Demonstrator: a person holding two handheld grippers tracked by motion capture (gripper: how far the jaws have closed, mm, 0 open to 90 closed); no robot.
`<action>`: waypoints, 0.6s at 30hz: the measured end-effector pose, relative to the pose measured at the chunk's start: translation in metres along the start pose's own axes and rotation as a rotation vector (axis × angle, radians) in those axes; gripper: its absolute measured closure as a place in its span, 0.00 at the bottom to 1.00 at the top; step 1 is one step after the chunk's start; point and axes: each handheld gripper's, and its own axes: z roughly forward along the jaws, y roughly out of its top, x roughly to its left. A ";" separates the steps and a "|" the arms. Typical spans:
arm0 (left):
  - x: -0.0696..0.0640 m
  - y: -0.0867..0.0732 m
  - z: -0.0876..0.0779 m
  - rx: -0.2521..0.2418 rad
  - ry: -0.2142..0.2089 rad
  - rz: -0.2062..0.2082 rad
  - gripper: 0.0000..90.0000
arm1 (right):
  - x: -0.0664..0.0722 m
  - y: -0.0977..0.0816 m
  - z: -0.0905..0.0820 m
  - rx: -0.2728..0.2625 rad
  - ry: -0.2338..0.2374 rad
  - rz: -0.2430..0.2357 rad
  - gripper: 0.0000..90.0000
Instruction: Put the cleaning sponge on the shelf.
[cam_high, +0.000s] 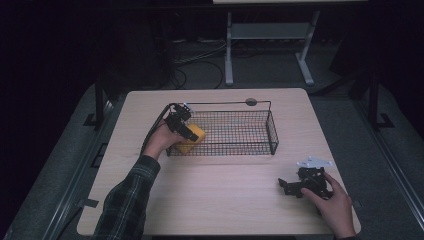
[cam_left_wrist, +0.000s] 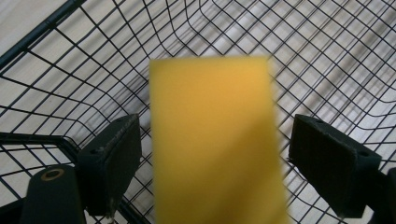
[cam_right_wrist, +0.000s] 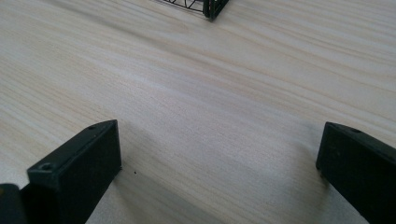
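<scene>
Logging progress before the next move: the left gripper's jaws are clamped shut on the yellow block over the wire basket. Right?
Not quite. The left gripper is over the wire basket, but the left gripper view shows gaps on both sides of the yellow block, so its jaws stand open, not clamped.

No text, label or number can be read anywhere.

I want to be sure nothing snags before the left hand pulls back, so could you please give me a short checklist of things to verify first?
1. Left gripper jaws parted, gaps both sides of the yellow block: ok.
2. Block inside the wire basket, at its left end: ok.
3. Block resting on the basket floor: cannot tell.
4. Left gripper's cable free of the basket rim: cannot tell.
5. Right gripper open, on the table, apart from the basket: ok.
</scene>
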 end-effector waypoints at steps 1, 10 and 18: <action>0.000 0.000 -0.001 0.000 0.001 0.000 0.18 | 0.000 0.000 0.000 0.000 0.000 0.000 0.00; 0.000 0.003 -0.021 -0.044 0.001 0.002 0.18 | 0.000 0.000 0.000 0.000 0.000 0.000 0.00; -0.004 0.000 -0.039 -0.063 -0.003 0.011 0.16 | 0.000 0.000 0.000 0.000 0.000 0.000 0.00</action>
